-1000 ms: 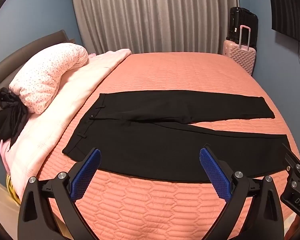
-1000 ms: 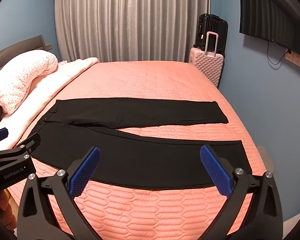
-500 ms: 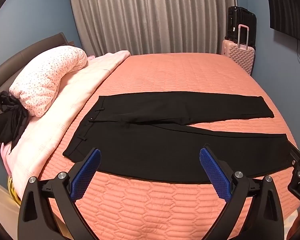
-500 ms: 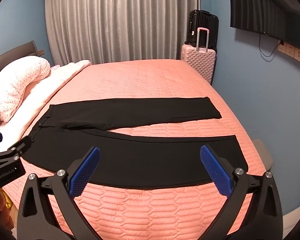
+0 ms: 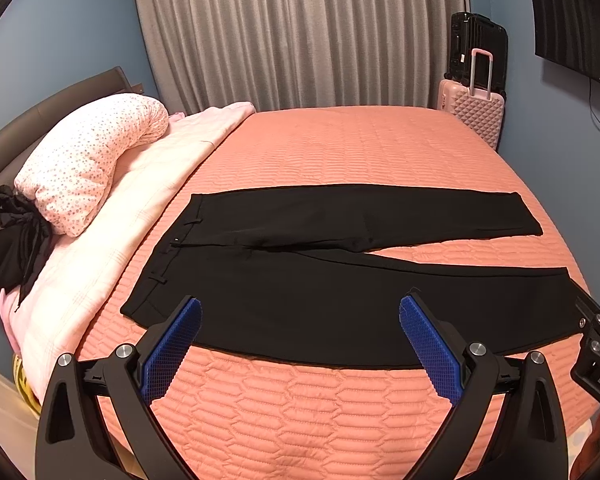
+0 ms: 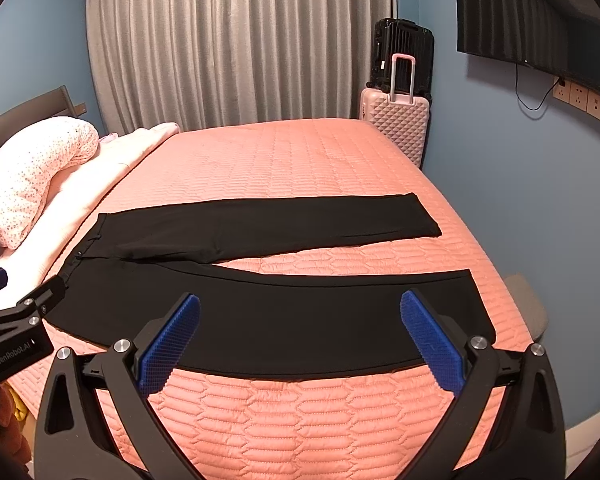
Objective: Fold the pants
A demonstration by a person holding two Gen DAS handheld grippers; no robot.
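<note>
Bedroom: quilted bed [image 5: 340, 148] (suitcases [image 6: 400, 120] beside).

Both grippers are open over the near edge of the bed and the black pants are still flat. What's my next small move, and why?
Probably lower both at once onto the near leg's edge: the left gripper by the waistband, the right gripper by the hem. The pants lie spread with legs apart on the bedspread, nothing is gripped, and the near leg could then go over the far one.
</note>
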